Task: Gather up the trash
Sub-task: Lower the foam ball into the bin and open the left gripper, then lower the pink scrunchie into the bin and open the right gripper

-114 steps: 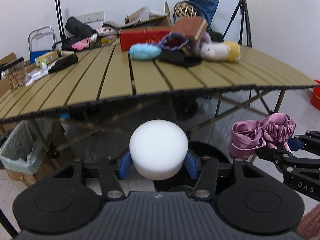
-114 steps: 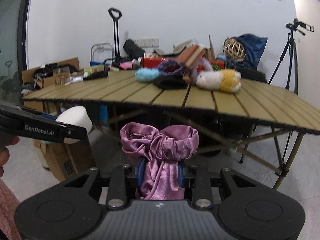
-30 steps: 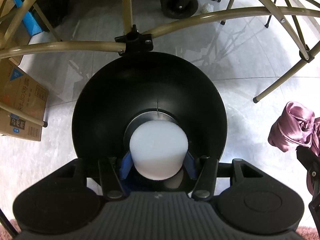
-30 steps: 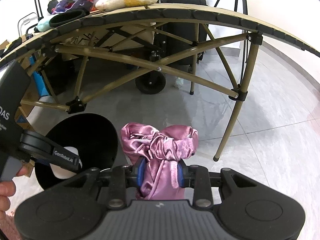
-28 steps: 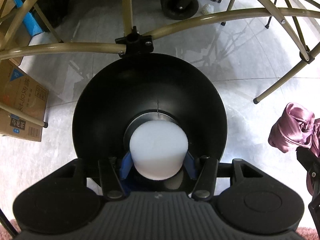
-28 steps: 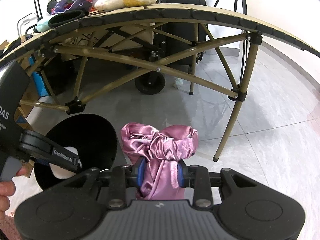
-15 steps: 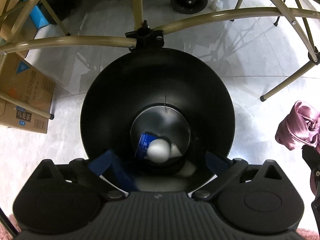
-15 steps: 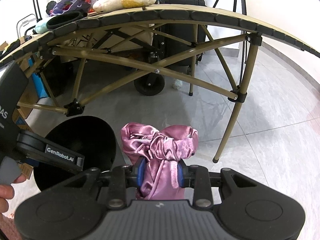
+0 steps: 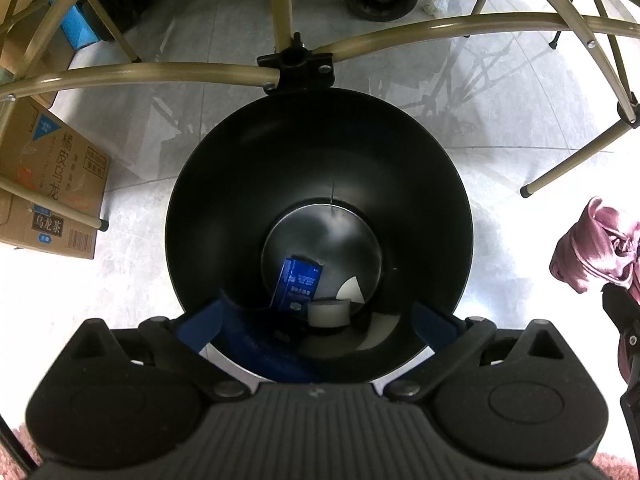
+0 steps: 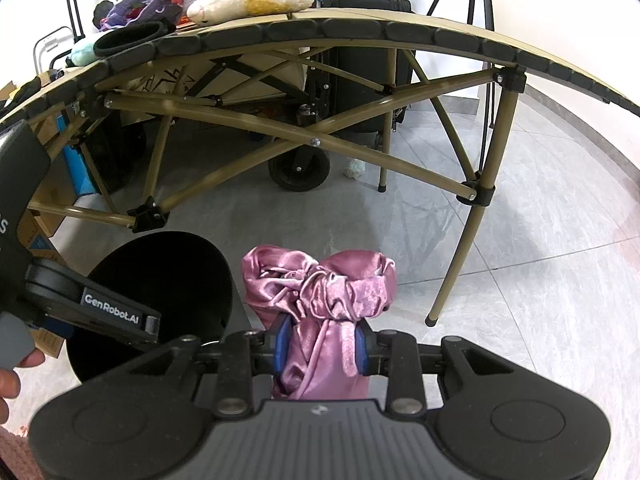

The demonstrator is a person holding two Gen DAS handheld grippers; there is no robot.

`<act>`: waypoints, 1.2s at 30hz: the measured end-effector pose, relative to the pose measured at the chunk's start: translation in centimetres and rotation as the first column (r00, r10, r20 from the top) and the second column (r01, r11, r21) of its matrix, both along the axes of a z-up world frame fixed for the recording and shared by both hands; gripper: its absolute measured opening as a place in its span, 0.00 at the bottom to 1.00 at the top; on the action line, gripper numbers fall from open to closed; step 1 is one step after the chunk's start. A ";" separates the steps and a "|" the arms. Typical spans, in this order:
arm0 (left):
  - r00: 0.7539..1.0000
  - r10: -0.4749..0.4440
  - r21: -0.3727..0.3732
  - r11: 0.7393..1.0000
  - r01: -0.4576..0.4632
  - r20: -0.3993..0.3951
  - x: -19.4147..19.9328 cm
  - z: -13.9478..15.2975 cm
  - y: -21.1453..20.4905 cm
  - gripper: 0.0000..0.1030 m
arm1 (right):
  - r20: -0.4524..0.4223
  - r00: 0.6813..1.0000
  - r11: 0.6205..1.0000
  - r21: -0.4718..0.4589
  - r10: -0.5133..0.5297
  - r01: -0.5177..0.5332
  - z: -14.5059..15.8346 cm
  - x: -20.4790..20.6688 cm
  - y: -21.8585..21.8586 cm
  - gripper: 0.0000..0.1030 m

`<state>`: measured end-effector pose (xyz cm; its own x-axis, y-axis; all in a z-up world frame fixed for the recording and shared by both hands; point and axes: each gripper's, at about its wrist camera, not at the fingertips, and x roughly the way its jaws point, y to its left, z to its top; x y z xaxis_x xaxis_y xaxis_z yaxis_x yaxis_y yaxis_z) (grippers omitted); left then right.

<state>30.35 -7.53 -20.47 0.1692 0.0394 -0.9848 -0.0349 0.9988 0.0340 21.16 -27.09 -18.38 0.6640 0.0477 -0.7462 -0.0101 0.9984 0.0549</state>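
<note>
Black bin (image 9: pixel 248 184) sits straight below my left claw (image 9: pixel 318 318), spread wide and empty; the white puck (image 9: pixel 329 312) lies inside. Right view: my right claw (image 10: pixel 320 346) pinches the pink cloth (image 10: pixel 320 288) beside the rim; I should centre it above before letting go.
</note>
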 end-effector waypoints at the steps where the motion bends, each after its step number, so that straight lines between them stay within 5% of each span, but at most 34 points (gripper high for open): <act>1: 1.000 -0.001 0.001 1.000 0.001 -0.001 0.0 0.0 0.1 1.00 | 0.000 1.000 1.000 0.000 0.000 0.000 0.0 0.0 0.0 0.30; 15: 1.000 0.017 0.011 1.000 -0.017 0.006 -0.9 1.5 3.8 1.00 | 0.029 0.999 0.999 0.007 0.036 -0.036 1.1 0.4 1.6 0.30; 36: 0.990 0.137 0.066 0.988 -0.139 0.030 -4.5 2.8 14.0 1.00 | 0.023 0.978 0.978 0.036 0.205 -0.206 2.2 3.2 11.4 0.30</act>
<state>25.86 6.43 -17.69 0.1826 0.1309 -0.9744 -0.1743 0.9797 0.0989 24.38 -15.72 -16.17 0.6511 0.2129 -0.7285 -0.2163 0.9721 0.0908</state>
